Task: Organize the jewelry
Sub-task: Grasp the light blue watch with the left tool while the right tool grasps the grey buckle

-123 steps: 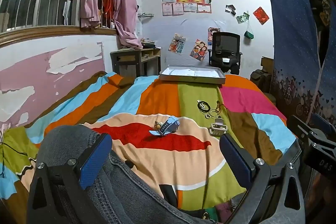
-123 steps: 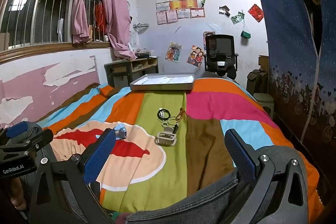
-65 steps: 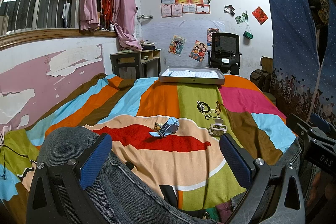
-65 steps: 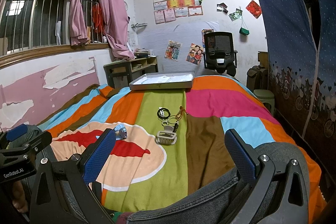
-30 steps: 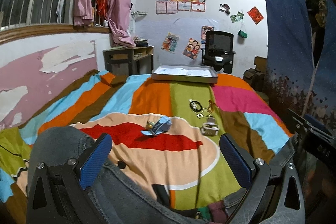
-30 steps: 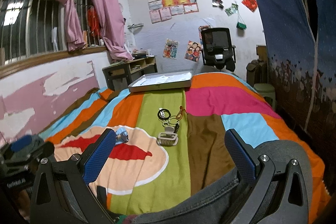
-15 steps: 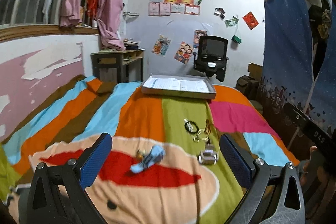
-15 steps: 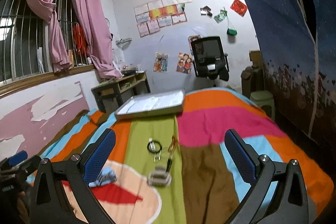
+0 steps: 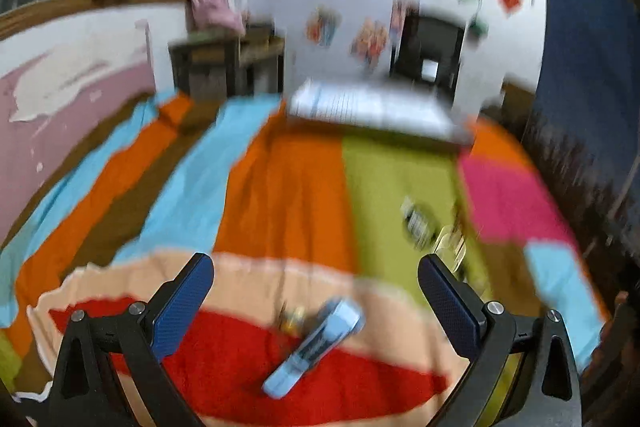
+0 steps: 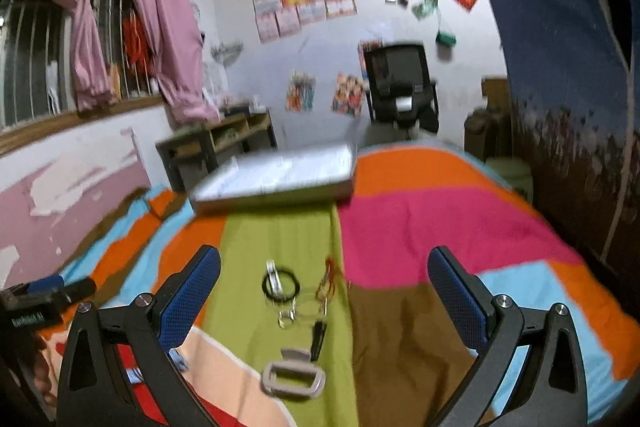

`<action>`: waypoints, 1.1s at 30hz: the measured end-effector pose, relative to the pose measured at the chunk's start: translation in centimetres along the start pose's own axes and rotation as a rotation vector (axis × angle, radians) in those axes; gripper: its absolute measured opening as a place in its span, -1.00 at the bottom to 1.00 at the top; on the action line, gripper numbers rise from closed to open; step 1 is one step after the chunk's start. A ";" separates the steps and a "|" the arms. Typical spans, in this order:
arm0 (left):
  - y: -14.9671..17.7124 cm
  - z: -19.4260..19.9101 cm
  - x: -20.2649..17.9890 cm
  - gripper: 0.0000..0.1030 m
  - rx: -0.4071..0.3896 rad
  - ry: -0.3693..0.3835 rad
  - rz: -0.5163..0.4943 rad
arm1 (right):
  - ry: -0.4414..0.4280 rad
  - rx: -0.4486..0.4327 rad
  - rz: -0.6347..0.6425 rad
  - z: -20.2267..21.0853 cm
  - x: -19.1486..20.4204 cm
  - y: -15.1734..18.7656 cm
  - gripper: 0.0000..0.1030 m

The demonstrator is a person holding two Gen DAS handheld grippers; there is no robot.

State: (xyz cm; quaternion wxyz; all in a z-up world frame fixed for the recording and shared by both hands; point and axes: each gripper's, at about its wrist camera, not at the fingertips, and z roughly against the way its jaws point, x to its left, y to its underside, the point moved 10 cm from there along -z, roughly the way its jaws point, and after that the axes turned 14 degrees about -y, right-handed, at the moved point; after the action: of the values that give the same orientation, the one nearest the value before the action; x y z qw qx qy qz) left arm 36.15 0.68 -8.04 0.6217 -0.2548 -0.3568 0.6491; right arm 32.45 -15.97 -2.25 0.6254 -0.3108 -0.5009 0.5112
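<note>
Striped multicoloured bedspread (image 10: 420, 227) carries a black cord bracelet (image 10: 280, 285), small rings (image 10: 286, 319) and a grey rectangular buckle (image 10: 292, 379) on its green band, while both the left gripper (image 9: 316, 291) and right gripper (image 10: 324, 279) hover with jaws spread, empty.

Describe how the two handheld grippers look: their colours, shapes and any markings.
Each gripper, the left gripper and the right gripper, has a black angular frame with triangular cut-outs and silver screw heads. The fingers carry flat, dark blue pads with a fine textured pattern. In the right wrist view, the left gripper's body shows white lettering, too blurred to read. No cables are visible.
</note>
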 end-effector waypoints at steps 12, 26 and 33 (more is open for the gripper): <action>6.0 -7.6 -2.0 0.77 0.294 0.017 -0.139 | -0.055 0.379 -0.043 -8.2 -0.6 12.4 0.98; 7.8 -8.6 -5.3 -0.07 0.330 0.109 -0.292 | -0.095 0.517 -0.040 -10.7 -0.5 17.2 0.70; 7.8 -8.0 -6.1 -0.38 0.359 0.186 -0.308 | -0.099 0.536 -0.068 -10.8 -0.8 17.8 0.22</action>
State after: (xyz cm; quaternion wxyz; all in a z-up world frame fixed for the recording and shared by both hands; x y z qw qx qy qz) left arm 38.06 -3.97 -19.76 0.7787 -0.1413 -0.2118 0.5734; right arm 36.87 -10.36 -21.80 0.6768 -0.0918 -0.3877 0.6190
